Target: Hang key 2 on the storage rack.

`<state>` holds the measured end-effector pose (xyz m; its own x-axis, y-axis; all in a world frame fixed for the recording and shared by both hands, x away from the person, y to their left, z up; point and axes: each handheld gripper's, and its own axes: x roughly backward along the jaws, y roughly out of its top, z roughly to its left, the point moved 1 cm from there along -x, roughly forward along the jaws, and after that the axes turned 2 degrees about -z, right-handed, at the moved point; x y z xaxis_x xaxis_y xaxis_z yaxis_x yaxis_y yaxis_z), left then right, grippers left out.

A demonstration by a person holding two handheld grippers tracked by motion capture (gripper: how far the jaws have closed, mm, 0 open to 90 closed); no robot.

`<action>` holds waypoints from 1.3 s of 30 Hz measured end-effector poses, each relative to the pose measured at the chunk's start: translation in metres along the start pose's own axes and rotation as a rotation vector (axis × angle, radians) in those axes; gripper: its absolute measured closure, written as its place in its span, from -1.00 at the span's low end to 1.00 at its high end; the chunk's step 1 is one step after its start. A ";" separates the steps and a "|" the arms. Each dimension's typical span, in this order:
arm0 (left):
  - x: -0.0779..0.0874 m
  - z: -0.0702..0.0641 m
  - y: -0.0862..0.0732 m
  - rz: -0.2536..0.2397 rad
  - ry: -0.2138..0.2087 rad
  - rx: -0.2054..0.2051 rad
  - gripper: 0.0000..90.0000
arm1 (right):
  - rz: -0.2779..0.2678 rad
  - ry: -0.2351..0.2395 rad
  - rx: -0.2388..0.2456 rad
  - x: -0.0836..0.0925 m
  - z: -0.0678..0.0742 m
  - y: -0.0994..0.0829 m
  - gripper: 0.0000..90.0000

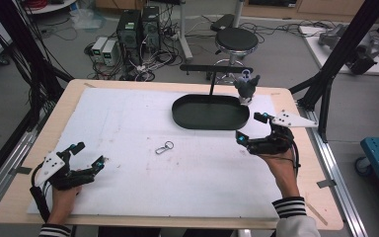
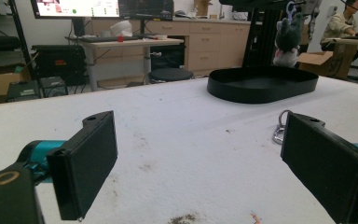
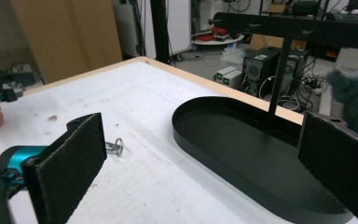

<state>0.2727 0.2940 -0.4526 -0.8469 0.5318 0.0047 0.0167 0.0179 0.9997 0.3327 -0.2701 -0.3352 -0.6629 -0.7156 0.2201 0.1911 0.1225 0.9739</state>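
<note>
A small silver metal key ring with a clip (image 1: pixel 164 147) lies flat on the white sheet covering the wooden worktop (image 1: pixel 79 86), near the middle and apart from everything else. It sits between the 2 grippers: the left gripper (image 1: pixel 88 157) hovers low at the near left corner, and the right gripper (image 1: pixel 249 127) hovers at the right, just in front of the black oval metal tray (image 1: pixel 210 112) with its upright hanging stand. From the high view the key ring's long axis runs slantwise, the round loop up and to the right, the clip end down and to the left. Both grippers have their fingers spread wide and hold nothing. In the left gripper view the key ring (image 2: pixel 279 132) shows ahead, right beside the right-hand finger (image 2: pixel 326 163); in the right gripper view it (image 3: pixel 115 147) lies just past the left-hand finger (image 3: pixel 70 161). The 2 seem about equally far off, though the left gripper already points nearly at it. A grey plush toy (image 1: pixel 247 88) hangs from the stand over the tray's right end.
</note>
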 end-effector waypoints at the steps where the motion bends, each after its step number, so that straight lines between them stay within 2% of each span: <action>1: 0.000 0.000 0.000 0.000 0.000 0.001 -0.75 | 0.005 0.006 0.006 -0.001 0.001 0.003 -0.98; 6: 0.000 0.000 0.000 -0.001 0.001 -0.006 -0.75 | 0.047 0.044 0.051 -0.006 0.009 0.019 -0.98; 9: 0.001 0.000 0.000 0.001 0.000 0.000 -0.75 | 0.063 0.054 0.066 -0.009 0.012 0.023 -0.98; 20: 0.000 0.000 0.000 0.002 0.002 -0.001 -0.75 | 0.143 0.122 0.140 -0.036 0.031 0.047 -0.98; 25: 0.000 0.000 0.000 0.001 0.003 -0.004 -0.75 | 0.179 0.158 0.170 -0.056 0.038 0.052 -0.98; 30: 0.000 0.001 0.000 0.003 0.002 0.000 -0.75 | 0.237 0.205 0.207 -0.081 0.047 0.055 -0.98; 39: 0.000 0.000 0.000 -0.002 0.001 0.001 -0.75 | 0.366 0.273 0.264 -0.124 0.059 0.048 -0.98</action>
<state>0.2724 0.2946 -0.4527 -0.8477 0.5305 0.0025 0.0153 0.0197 0.9997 0.3816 -0.1353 -0.3120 -0.3671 -0.7425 0.5603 0.1626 0.5419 0.8246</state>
